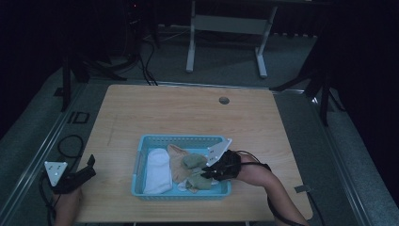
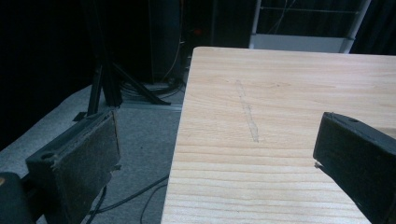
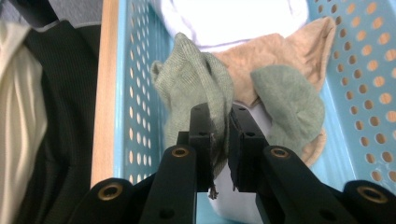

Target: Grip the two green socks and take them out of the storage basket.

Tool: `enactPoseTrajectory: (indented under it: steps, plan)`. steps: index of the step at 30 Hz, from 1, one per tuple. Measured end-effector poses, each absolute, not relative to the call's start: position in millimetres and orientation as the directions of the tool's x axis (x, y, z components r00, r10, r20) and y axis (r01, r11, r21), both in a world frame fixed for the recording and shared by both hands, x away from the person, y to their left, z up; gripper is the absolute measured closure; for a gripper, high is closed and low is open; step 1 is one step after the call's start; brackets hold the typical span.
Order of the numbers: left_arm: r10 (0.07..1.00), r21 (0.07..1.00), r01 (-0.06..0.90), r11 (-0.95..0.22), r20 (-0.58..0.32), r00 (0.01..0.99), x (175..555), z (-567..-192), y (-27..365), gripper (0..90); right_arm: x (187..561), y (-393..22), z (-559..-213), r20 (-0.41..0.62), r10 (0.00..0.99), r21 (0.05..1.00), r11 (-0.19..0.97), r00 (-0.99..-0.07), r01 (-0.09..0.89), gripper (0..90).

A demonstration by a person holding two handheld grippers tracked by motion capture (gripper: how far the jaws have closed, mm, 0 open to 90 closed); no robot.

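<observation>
Socks fill the light blue perforated plastic basket that sits on the pale wooden surface, toward its near edge, and that basket is our landmark. Right tongs are inside the basket at its right end, pressed together and pinching a sage-green knitted sock, the fabric caught between the two black jaws and bunched up above them. Just beside it in the basket lies a second sage-green sock, resting on a tan sock, and a white sock takes up the basket's left half. From the high view the right tongs reach in over the basket's right rim, the forearm coming from the near right. Left tongs sit well to the left of the basket, at the surface's left edge, jaws spread wide with nothing between them.
</observation>
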State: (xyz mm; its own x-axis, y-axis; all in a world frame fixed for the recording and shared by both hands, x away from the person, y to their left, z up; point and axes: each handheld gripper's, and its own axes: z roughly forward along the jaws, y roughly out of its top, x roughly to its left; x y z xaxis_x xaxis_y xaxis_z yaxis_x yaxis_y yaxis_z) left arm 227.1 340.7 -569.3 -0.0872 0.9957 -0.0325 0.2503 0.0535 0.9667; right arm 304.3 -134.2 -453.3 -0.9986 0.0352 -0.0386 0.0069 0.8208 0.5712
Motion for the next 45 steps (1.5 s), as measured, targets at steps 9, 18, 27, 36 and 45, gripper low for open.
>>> enactPoseTrajectory:
  steps: [9,18,27,36,45]
  plan:
    - [0.996,0.967,0.249,0.054,-0.033,-0.088,227.1,-569.3,340.6,0.7,303.9,-144.4,-438.3,-0.062,0.051,0.6,0.8,-0.997,0.004,81.0]
    - [0.996,0.967,0.249,0.051,-0.03,-0.09,227.0,-569.3,340.4,0.7,305.9,-161.7,-421.7,-0.087,0.103,0.635,0.772,-0.991,0.024,81.0]
    - [0.995,0.967,0.248,0.054,-0.032,-0.091,227.1,-569.3,340.1,0.7,307.8,-183.8,-410.3,-0.099,0.165,0.663,0.746,-0.981,0.059,81.0]
    - [0.995,0.967,0.249,0.054,-0.032,-0.092,227.2,-569.3,340.1,0.7,309.3,-209.0,-404.1,-0.114,0.24,0.691,0.717,-0.964,0.097,80.9]
    - [0.995,0.967,0.251,0.05,-0.028,-0.091,227.2,-569.2,340.3,0.7,309.7,-237.2,-401.5,-0.115,0.312,0.715,0.685,-0.943,0.14,80.9]
